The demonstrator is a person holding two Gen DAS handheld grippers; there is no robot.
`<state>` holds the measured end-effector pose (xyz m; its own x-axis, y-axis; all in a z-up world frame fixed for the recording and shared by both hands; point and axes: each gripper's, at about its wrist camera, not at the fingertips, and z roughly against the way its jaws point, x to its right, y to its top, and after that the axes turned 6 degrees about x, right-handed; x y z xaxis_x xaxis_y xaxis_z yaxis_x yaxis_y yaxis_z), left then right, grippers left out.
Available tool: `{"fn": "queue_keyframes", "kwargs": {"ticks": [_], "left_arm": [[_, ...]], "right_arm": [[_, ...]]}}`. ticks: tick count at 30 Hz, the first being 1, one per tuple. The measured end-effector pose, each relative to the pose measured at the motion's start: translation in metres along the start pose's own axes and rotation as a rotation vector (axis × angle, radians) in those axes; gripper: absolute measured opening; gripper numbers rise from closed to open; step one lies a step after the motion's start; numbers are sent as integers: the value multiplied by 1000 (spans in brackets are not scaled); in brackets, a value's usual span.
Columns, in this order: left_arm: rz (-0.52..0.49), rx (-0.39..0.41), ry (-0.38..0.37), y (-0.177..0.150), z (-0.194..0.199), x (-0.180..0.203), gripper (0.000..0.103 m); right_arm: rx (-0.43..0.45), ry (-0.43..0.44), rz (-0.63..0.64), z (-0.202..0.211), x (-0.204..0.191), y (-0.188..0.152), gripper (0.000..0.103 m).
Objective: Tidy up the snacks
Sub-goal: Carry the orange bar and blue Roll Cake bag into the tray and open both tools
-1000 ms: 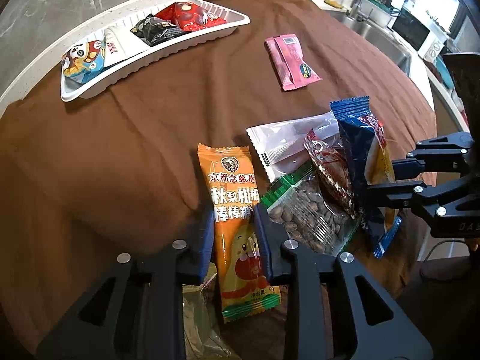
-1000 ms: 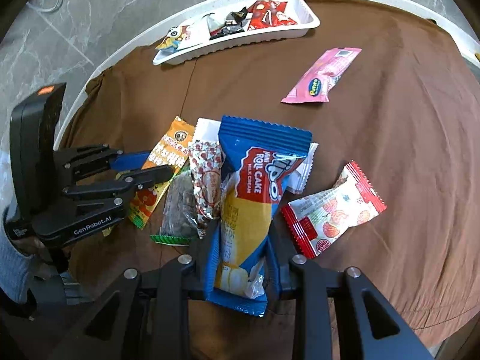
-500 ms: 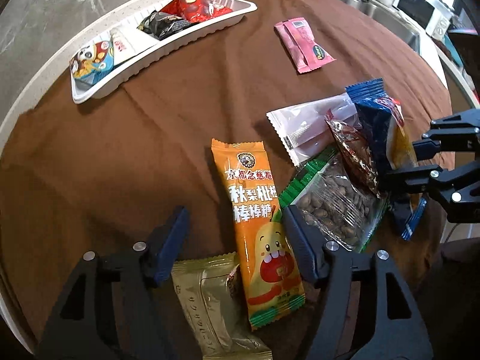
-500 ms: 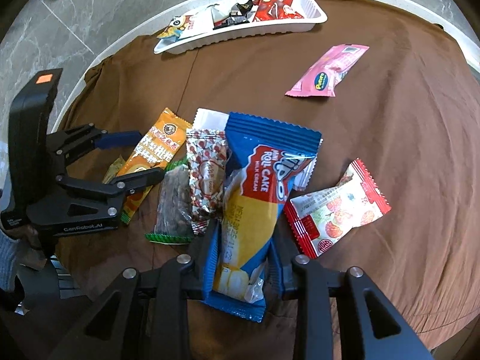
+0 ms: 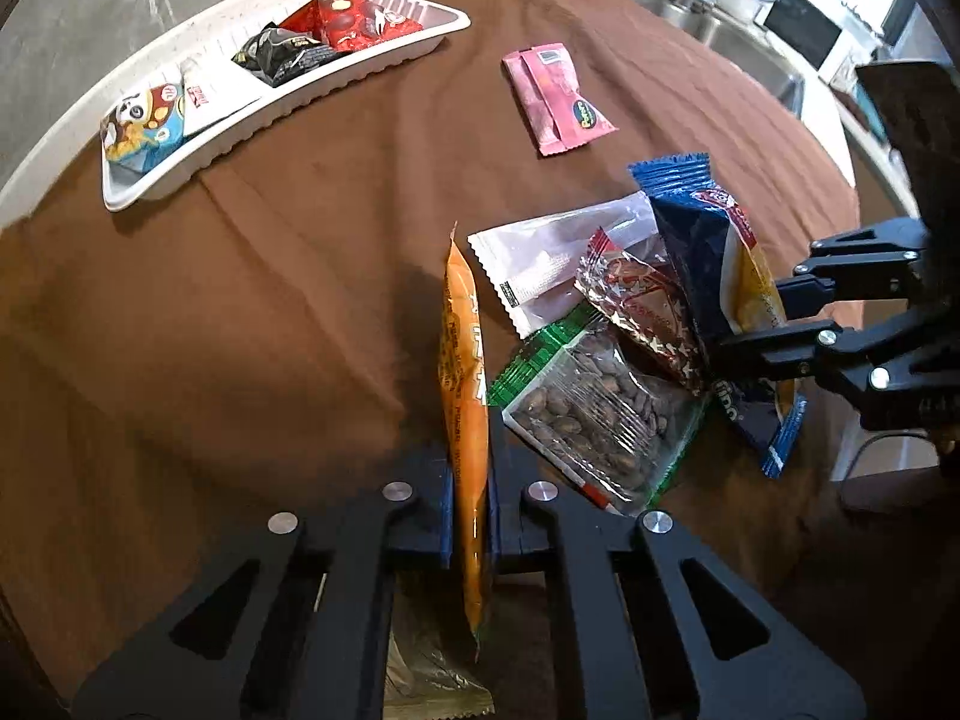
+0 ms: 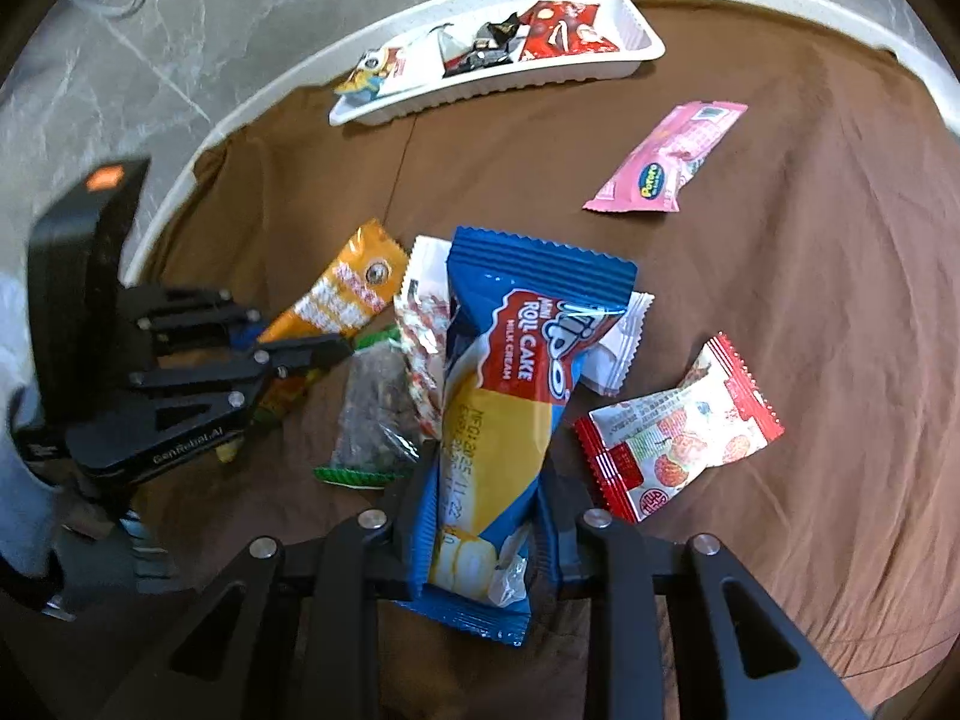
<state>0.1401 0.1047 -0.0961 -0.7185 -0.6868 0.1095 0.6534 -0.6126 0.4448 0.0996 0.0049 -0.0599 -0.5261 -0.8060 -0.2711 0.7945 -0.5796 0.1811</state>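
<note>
My left gripper (image 5: 468, 474) is shut on the orange candy packet (image 5: 462, 360), which stands on edge between the pads; it also shows in the right wrist view (image 6: 342, 294). My right gripper (image 6: 486, 480) is shut on the blue roll cake packet (image 6: 510, 372), seen in the left wrist view (image 5: 714, 258) too. A white divided tray (image 5: 198, 162) at the far left holds several snacks. A pink packet (image 5: 555, 99) lies alone on the brown cloth.
A pile between the grippers holds a white packet (image 5: 552, 270), a red-patterned packet (image 5: 642, 306) and a green-edged seed bag (image 5: 594, 414). A red-and-white packet (image 6: 678, 432) lies right of the roll cake. A gold packet (image 5: 426, 678) lies under my left gripper. A sink (image 5: 738, 54) is beyond the table.
My left gripper opened, then shut on the orange packet and turned it on edge. My right gripper still holds the roll cake packet, about where it was.
</note>
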Motion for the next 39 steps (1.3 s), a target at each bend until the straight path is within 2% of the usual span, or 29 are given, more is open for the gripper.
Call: {"fn": "queue_keyframes", "kwargs": {"ticks": [9,17,23,30,39], "left_arm": [[52,43,-56,11,18,-13,6],[151,105,-103,43,26,-42,6],[210,171,-93,77,32,-76,6],[275,226,-75,123,27,-123,6],[384,246,-58,176,1,-181,6]], "right_arm": [[15,139,-160,8,19,14,30],[53,187,-179,12,20,46,30],[91,195,-151,10,23,95,30],[120,168,-67,-2,23,169,30],[87,138,45,-48,15,251,30]]}}
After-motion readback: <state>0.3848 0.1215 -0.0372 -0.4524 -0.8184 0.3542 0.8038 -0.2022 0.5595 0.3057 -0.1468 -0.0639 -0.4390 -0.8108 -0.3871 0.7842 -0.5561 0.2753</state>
